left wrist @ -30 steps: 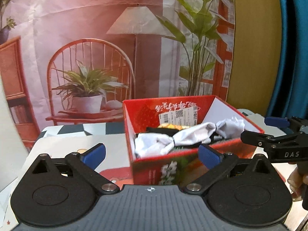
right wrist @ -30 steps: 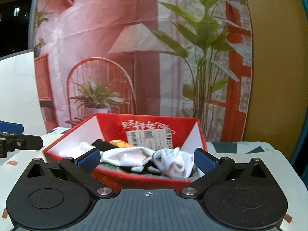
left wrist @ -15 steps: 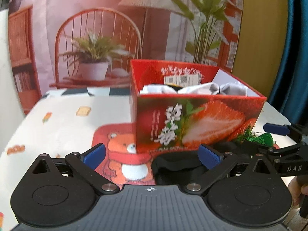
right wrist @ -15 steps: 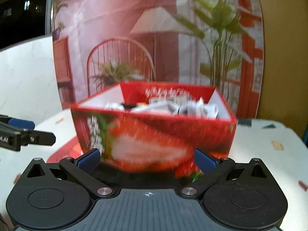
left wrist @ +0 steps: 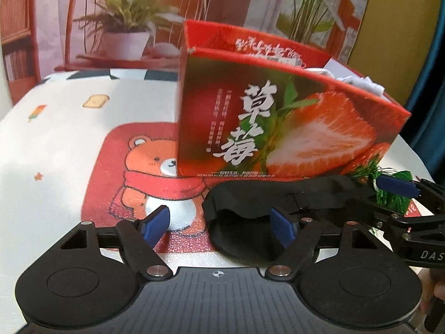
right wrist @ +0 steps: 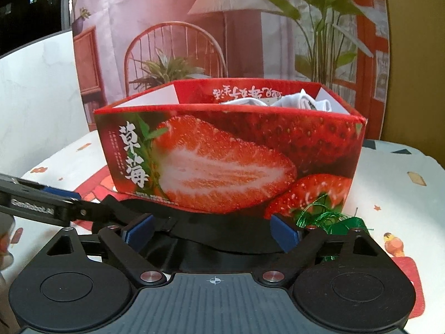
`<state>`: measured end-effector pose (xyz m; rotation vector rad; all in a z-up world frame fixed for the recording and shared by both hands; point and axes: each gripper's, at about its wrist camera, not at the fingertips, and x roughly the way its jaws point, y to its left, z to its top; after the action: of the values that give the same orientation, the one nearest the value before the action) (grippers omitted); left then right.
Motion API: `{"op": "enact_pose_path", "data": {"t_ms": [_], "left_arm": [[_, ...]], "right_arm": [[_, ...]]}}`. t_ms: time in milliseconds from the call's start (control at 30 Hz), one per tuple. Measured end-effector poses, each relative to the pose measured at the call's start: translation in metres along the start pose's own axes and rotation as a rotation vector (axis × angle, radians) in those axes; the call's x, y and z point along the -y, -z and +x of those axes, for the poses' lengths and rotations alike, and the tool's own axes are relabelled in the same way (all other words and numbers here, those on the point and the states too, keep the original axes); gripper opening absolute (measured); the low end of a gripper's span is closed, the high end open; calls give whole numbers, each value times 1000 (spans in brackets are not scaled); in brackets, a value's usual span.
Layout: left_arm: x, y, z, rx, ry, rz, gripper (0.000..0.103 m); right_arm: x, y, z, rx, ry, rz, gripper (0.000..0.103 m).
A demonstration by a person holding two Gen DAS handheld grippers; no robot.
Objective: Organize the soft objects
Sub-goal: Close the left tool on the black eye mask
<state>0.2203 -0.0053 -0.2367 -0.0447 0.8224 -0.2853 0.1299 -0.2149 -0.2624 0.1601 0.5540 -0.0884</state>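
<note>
Black cloth [left wrist: 281,197] on bear-print tablecloth [left wrist: 69,139], by strawberry box [left wrist: 278,128].

You are looking at a glossy printed cardboard box [right wrist: 228,161] with plain white matt inner walls, holding soft white cloth [right wrist: 300,101]. A matt black fabric piece [left wrist: 250,208] is lying limp before it, beside shiny green metallic ribbon [right wrist: 325,220]. The tablecloth [left wrist: 69,139] is showing a smooth, faintly sheened print. Your grippers are wearing matt black plastic, blue rubbery pads [left wrist: 155,221] and bright metal rivets [left wrist: 156,270]. The backdrop [right wrist: 167,14] is creasing like printed sheet.
</note>
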Motion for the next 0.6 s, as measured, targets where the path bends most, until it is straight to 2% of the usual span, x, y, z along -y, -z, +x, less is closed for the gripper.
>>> {"op": "enact_pose_path", "data": {"t_ms": [167, 200, 233, 300, 400, 600], "left_arm": [[5, -2, 13, -19, -11, 25, 76], [7, -2, 14, -12, -19, 40, 69], [8, -2, 15, -9, -30, 57, 54], [10, -2, 14, -1, -41, 85, 34], [9, -2, 11, 11, -49, 97, 20], [1, -1, 3, 11, -79, 109, 18]], "right_arm": [[7, 0, 11, -26, 0, 15, 83], [8, 1, 13, -31, 5, 22, 83], [10, 1, 15, -35, 10, 32, 83], [12, 3, 16, -43, 15, 43, 82], [14, 5, 17, -53, 18, 45, 82], [17, 3, 19, -68, 18, 57, 82]]}}
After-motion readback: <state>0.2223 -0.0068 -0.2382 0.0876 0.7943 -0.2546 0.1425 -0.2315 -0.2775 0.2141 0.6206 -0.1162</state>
